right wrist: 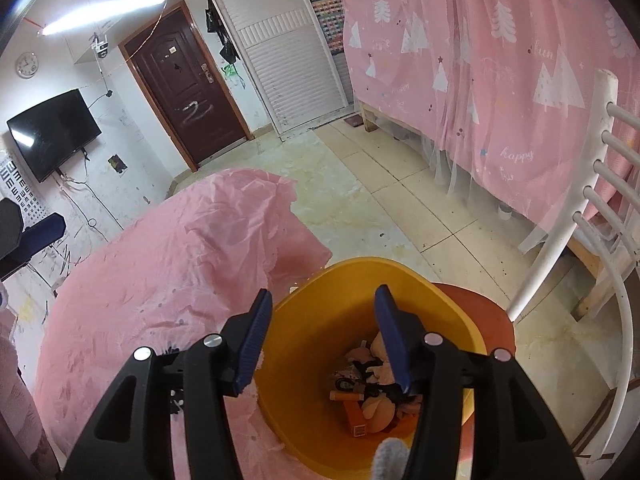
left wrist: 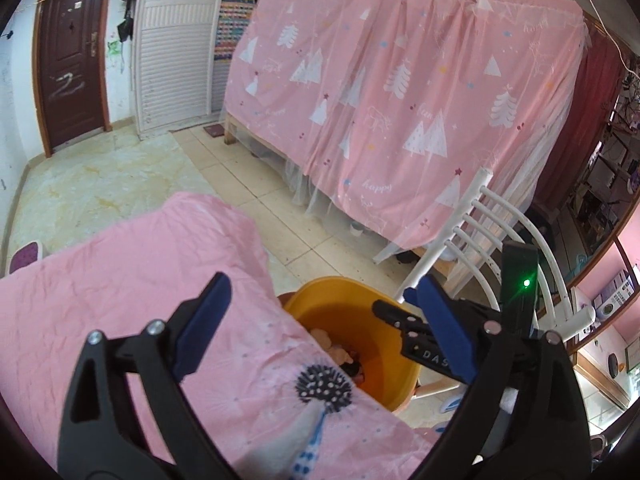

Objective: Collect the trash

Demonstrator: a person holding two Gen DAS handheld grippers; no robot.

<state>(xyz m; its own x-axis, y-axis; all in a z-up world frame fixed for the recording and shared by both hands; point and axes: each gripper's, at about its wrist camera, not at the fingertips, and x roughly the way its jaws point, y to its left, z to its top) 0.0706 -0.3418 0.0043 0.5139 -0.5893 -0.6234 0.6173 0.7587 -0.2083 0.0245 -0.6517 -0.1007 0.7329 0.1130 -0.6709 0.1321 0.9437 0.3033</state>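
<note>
Both the left gripper [left wrist: 320, 300] and right gripper [right wrist: 320, 320] hang spread and empty above a trash-filled round yellow plastic bin [right wrist: 440, 304] beside the pink-sheeted bed's [right wrist: 180, 272] edge.

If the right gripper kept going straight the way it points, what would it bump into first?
Probably the trash pile inside the yellow bin. The right gripper points down into the bin's open mouth with nothing between its open fingers. Depth is unclear, so it might graze the bin's inner wall first.

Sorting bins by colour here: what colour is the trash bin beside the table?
Yellow-orange; the trash bin shows best in the right wrist view.
</note>
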